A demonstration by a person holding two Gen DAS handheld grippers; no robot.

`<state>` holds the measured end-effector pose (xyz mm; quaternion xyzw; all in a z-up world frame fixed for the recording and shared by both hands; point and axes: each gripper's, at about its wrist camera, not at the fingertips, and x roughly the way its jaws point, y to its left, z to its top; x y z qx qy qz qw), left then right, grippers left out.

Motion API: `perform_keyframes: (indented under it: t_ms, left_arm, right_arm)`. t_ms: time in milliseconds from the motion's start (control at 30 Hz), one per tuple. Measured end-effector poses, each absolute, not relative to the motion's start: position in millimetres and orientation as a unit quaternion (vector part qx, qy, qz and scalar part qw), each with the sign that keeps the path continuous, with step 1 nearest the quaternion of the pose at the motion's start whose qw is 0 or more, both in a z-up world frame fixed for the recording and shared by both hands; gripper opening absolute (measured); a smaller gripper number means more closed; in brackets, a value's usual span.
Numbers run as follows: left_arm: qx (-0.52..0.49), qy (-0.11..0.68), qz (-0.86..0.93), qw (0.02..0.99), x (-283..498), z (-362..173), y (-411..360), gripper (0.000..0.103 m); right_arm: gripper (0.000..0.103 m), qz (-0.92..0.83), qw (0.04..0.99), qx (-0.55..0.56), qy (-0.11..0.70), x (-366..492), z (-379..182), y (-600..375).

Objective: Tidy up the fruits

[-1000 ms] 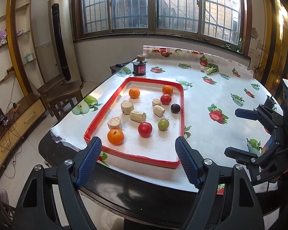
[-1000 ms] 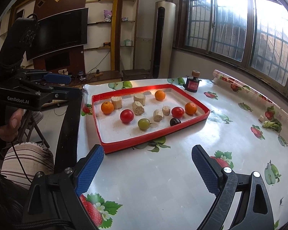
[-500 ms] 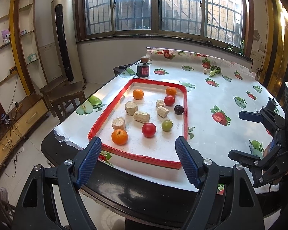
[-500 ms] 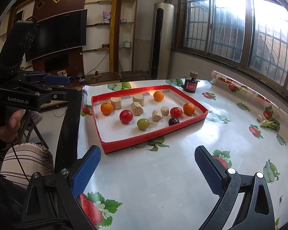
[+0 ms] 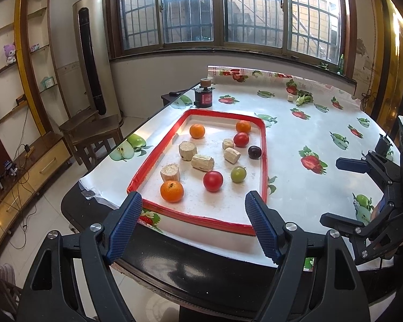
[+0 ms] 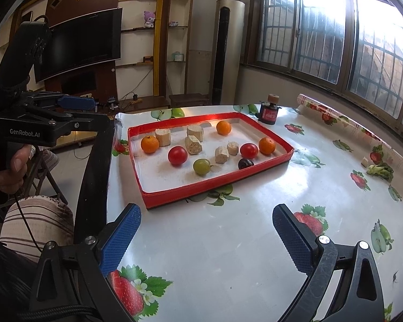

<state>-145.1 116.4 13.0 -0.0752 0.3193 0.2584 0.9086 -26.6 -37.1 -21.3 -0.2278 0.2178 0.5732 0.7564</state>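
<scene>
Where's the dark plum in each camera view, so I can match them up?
Left wrist: the dark plum lies by the right wall of the red tray, right of centre.
Right wrist: the dark plum sits against the tray's near wall, centre.
Shared landmark: the green grape lies near it in both.

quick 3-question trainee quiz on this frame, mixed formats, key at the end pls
1. True or false: the left gripper is shut on an orange.
2. How many oranges lie in the red tray? A) two B) three C) five
3. Fill in: the dark plum lies next to the tray's ____ wall, seen from the left wrist camera.

Key: 1. False: both it and the right gripper are open and empty. 2. B 3. right
</scene>
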Motion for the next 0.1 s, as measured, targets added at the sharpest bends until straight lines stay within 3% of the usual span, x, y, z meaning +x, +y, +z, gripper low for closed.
perform_keyframes:
  t_ms: [100]
  left_arm:
    - [-0.08, 0.323, 0.26, 0.906, -144.4, 11.9, 118.1, 0.079]
  right_arm:
    - [0.099, 0.572, 0.756, -0.228, 0.22, -25.5, -22.5, -37.3]
